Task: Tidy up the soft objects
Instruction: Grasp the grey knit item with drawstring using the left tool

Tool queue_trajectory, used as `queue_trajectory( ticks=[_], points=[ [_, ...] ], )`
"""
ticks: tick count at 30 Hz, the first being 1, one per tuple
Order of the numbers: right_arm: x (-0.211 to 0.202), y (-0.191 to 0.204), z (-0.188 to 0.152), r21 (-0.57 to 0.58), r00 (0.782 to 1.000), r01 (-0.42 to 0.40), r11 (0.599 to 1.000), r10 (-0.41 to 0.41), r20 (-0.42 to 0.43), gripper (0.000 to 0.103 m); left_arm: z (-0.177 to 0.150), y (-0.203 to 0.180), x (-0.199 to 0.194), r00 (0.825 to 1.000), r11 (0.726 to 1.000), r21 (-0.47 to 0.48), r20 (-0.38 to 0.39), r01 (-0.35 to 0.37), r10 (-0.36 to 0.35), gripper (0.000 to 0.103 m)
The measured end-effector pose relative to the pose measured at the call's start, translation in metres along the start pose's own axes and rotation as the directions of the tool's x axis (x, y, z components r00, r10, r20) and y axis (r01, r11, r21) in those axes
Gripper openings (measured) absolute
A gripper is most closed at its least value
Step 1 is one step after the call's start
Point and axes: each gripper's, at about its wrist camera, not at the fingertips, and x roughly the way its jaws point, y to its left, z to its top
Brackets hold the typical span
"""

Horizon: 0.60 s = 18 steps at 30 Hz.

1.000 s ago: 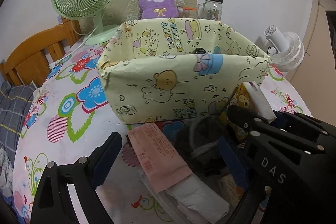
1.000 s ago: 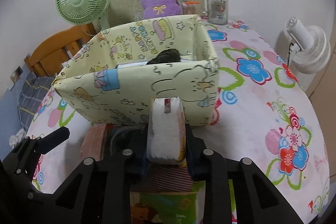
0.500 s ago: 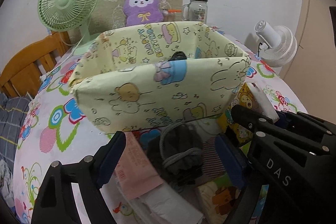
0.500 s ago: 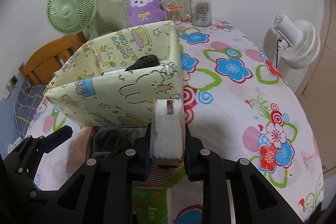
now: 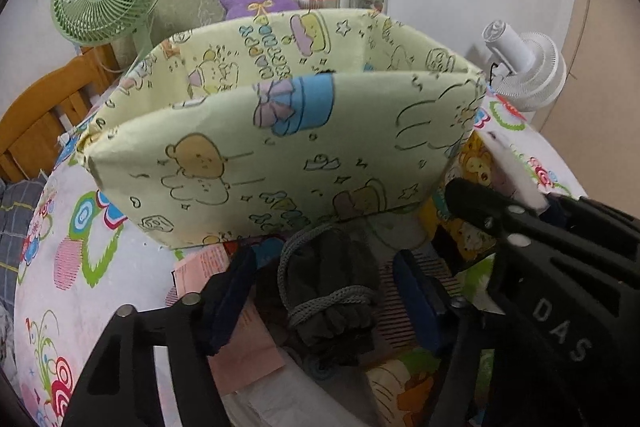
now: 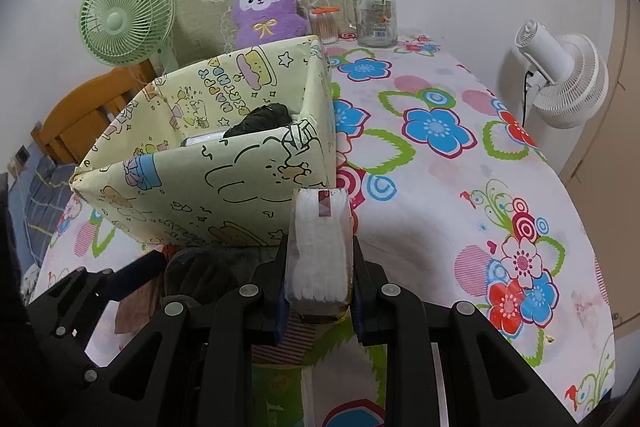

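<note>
A pale yellow cartoon-print box (image 5: 280,147) stands on the flowered table; it also shows in the right wrist view (image 6: 208,183), with a dark soft item (image 6: 262,119) inside. My left gripper (image 5: 324,291) is open, its fingers on either side of a dark grey rolled cloth (image 5: 328,291) in front of the box. My right gripper (image 6: 320,267) is shut on a white tissue pack (image 6: 320,247), held by the box's front right corner. The pack also shows in the left wrist view (image 5: 516,171).
A pink paper (image 5: 224,307) and printed packets lie under the cloth. A green fan (image 6: 124,19), a purple plush (image 6: 268,11), a glass jar (image 6: 374,11) and a white fan (image 6: 560,75) stand at the table's back and right. A wooden chair (image 6: 80,115) is at left.
My left gripper has moved forward and its fingers have come around the grey cloth. My right gripper with the tissue pack has shifted right, toward the box's right corner.
</note>
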Motion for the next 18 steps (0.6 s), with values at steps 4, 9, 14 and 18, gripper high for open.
queue_trajectory(
  ticks=[4, 9, 14, 18],
  points=[
    [0.001, 0.002, 0.001, -0.005, 1.0, 0.002, 1.0, -0.002, -0.001, 0.027, -0.002, 0.004, 0.003, 1.0, 1.0, -0.018, -0.012, 0.005, -0.005, 0.066],
    [0.002, 0.006, 0.0, -0.015, 1.0, -0.001, 1.0, 0.001, -0.003, 0.027, -0.005, 0.004, 0.012, 0.999, 1.0, -0.013, -0.046, 0.0, -0.001, 0.066],
    [0.002, 0.009, 0.0, -0.022, 1.0, 0.005, 1.0, -0.005, -0.004, 0.027, -0.006, 0.008, 0.012, 0.998, 0.999, -0.04, -0.048, 0.028, -0.03, 0.059],
    [0.002, 0.01, -0.001, -0.026, 1.0, 0.007, 1.0, -0.007, -0.004, 0.027, -0.007, 0.011, 0.009, 0.999, 0.998, -0.045, -0.039, 0.034, -0.036, 0.055]
  ],
)
